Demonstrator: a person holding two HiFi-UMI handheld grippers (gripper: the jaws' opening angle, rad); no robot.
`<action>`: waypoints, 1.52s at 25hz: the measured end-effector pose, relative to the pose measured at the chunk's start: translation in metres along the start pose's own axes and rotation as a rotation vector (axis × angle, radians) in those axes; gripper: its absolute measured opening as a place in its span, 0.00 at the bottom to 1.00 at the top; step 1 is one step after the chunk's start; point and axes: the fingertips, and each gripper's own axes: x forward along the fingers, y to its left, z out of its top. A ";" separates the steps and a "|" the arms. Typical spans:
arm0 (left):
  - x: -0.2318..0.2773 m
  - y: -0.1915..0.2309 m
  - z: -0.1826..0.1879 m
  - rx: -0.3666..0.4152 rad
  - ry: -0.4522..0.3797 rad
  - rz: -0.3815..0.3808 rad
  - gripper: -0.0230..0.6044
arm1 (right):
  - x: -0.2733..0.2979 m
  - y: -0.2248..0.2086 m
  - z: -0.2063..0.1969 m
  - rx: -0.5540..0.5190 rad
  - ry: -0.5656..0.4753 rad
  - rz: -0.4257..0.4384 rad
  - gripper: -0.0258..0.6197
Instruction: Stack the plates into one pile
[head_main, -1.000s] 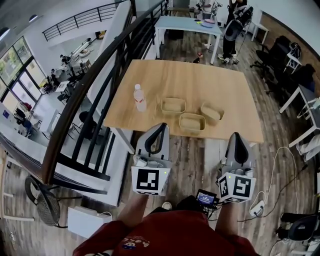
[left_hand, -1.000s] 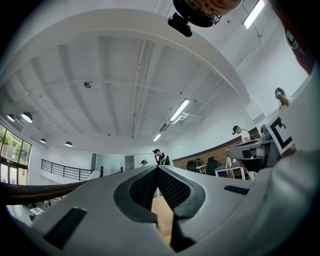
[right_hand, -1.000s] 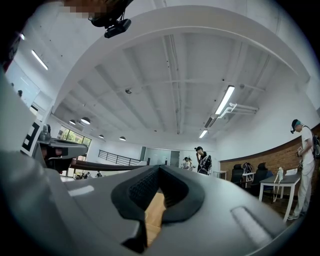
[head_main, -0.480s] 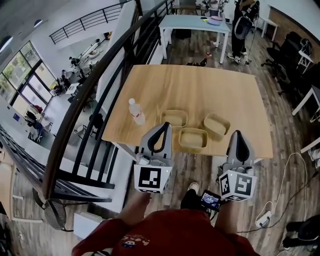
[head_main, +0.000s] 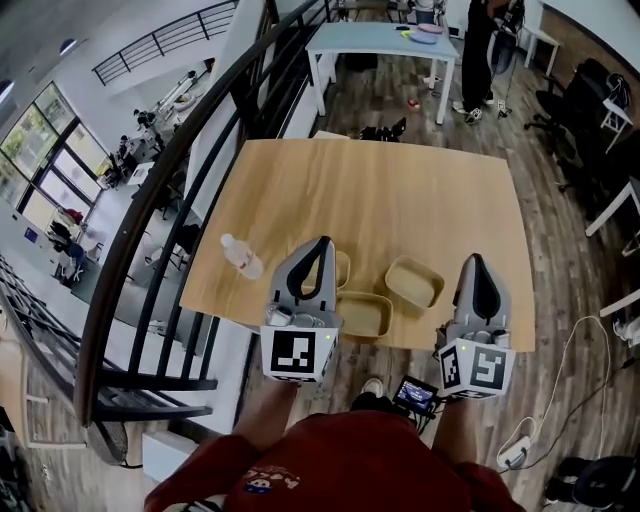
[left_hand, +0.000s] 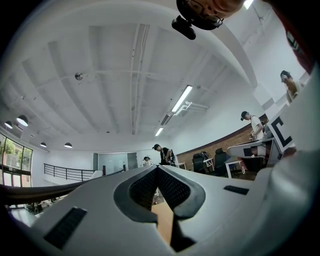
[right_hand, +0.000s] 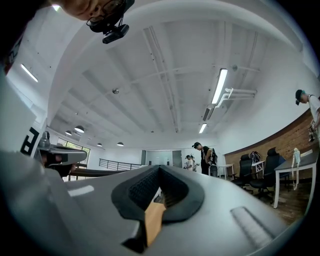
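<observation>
Three shallow tan plates lie near the front edge of the wooden table in the head view. One plate is partly hidden behind my left gripper, one plate lies nearest the edge, and one plate lies to the right. My right gripper hangs over the table's front right edge, right of the plates. Both grippers are shut and hold nothing. In the left gripper view the left gripper points slightly upward, and in the right gripper view so does the right gripper, each with only a sliver of table below.
A clear water bottle lies on the table's left side. A dark stair railing runs along the left. Behind the table stand a light blue table and a person. Office chairs and floor cables are at the right.
The table and plates have drawn closer in the head view. Both shut grippers have advanced from short of the table to over its front edge.
</observation>
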 end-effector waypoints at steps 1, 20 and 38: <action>0.008 -0.001 0.000 0.001 -0.004 0.002 0.05 | 0.007 -0.004 -0.002 -0.003 0.004 0.006 0.05; 0.054 0.055 -0.013 -0.048 -0.002 0.001 0.05 | 0.074 0.033 -0.005 -0.051 0.007 0.034 0.05; 0.051 0.055 -0.036 -0.058 0.054 0.006 0.05 | 0.077 0.036 -0.032 -0.011 0.079 0.048 0.05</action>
